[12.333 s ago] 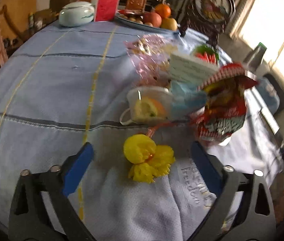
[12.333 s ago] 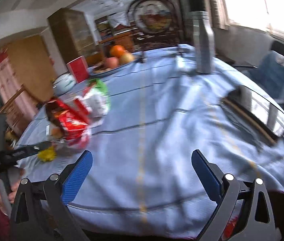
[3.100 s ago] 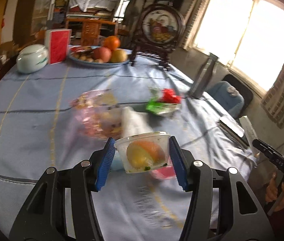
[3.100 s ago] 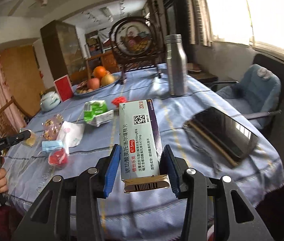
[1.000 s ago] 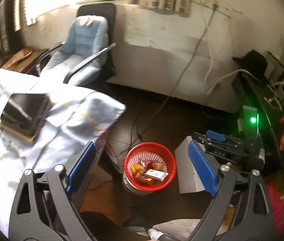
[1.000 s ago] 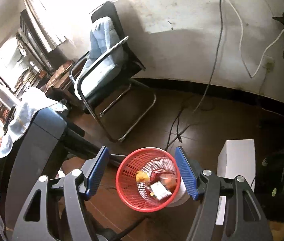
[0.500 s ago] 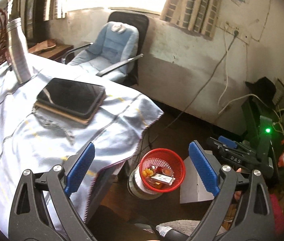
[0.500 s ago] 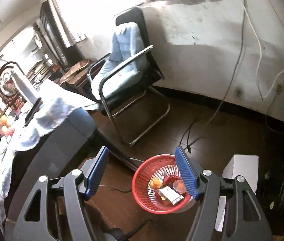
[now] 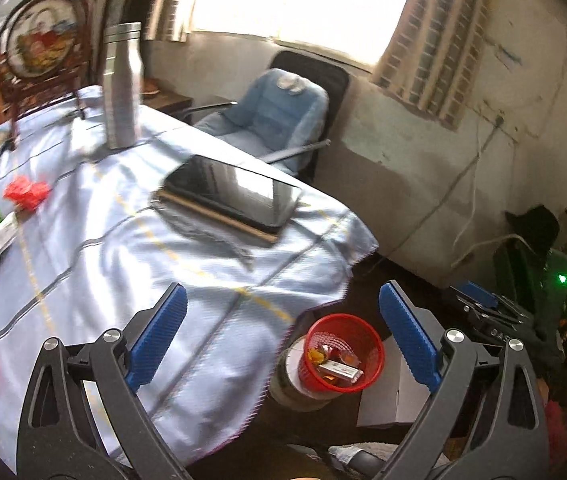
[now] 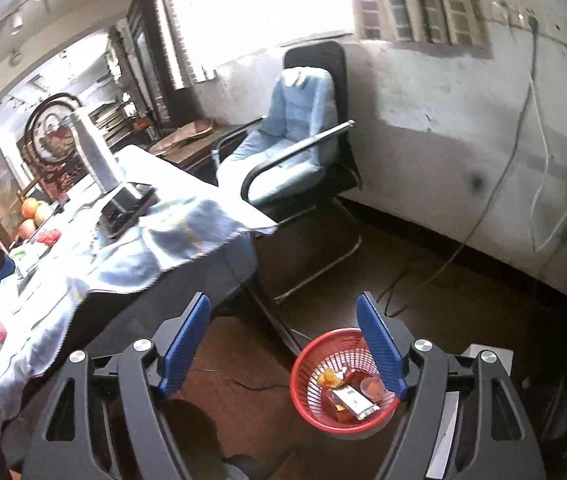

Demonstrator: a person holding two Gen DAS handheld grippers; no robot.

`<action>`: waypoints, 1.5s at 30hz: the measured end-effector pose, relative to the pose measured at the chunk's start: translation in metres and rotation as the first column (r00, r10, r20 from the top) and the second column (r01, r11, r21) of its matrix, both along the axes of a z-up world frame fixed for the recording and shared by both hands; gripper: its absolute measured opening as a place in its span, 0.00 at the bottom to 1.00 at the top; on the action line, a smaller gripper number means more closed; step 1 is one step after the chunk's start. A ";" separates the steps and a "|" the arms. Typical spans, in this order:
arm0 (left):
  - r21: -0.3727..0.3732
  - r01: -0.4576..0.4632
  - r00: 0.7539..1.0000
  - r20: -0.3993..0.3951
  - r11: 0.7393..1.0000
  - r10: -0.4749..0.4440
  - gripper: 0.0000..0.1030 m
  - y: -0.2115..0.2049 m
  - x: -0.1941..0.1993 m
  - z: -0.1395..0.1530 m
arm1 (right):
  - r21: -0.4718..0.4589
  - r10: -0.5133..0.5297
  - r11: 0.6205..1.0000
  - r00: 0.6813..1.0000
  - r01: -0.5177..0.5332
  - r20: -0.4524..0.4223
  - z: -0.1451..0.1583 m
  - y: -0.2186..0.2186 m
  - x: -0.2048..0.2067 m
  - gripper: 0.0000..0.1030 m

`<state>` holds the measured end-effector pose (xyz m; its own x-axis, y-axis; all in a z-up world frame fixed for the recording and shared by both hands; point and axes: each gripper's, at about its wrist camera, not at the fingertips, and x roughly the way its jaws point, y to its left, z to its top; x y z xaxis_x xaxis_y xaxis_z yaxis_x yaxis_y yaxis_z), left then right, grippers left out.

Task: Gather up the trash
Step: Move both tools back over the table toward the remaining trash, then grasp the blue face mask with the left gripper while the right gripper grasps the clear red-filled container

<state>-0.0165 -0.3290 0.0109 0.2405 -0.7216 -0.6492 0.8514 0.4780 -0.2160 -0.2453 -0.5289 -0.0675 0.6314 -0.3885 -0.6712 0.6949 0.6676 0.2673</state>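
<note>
Both grippers, left (image 9: 281,330) and right (image 10: 283,346): jaws released, empty; right's just widened. Basket (image 10: 315,416) contents blurry.

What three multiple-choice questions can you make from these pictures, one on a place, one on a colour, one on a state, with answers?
1. Where does the trash basket stand?
A. on the table
B. on the floor beside the table
C. on the chair

2. What colour is the basket?
A. red
B. green
C. white

3. How is the left gripper?
A. shut on a cup
B. shut on a box
C. open, holding nothing

Answers:
1 B: it sits low on the dark floor, past the tablecloth edge.
2 A: its mesh wall is red in both views.
3 C: its blue pads stand wide apart with only table and floor seen between them.
</note>
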 end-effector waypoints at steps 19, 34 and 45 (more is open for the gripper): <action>0.063 -0.577 0.817 0.044 0.814 0.575 0.92 0.238 0.150 -0.007 | -0.028 0.392 0.920 0.920 -0.391 0.022 0.044 0.113 0.153 0.80; 0.029 -0.758 0.646 -0.110 0.652 0.756 0.92 0.361 0.191 -0.038 | -0.042 0.836 0.545 0.547 -0.837 -0.038 0.063 0.314 0.303 0.86; 0.035 -0.755 0.633 -0.220 0.655 0.742 0.93 0.369 0.199 -0.047 | -0.008 0.848 0.505 0.498 -0.863 -0.181 0.037 0.364 0.356 0.86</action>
<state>0.1826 0.0398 -0.0365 0.5865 -0.3876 -0.7112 0.1417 0.9136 -0.3810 0.1106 -0.1651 -0.0307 0.5931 0.2317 -0.7711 -0.2070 0.9694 0.1321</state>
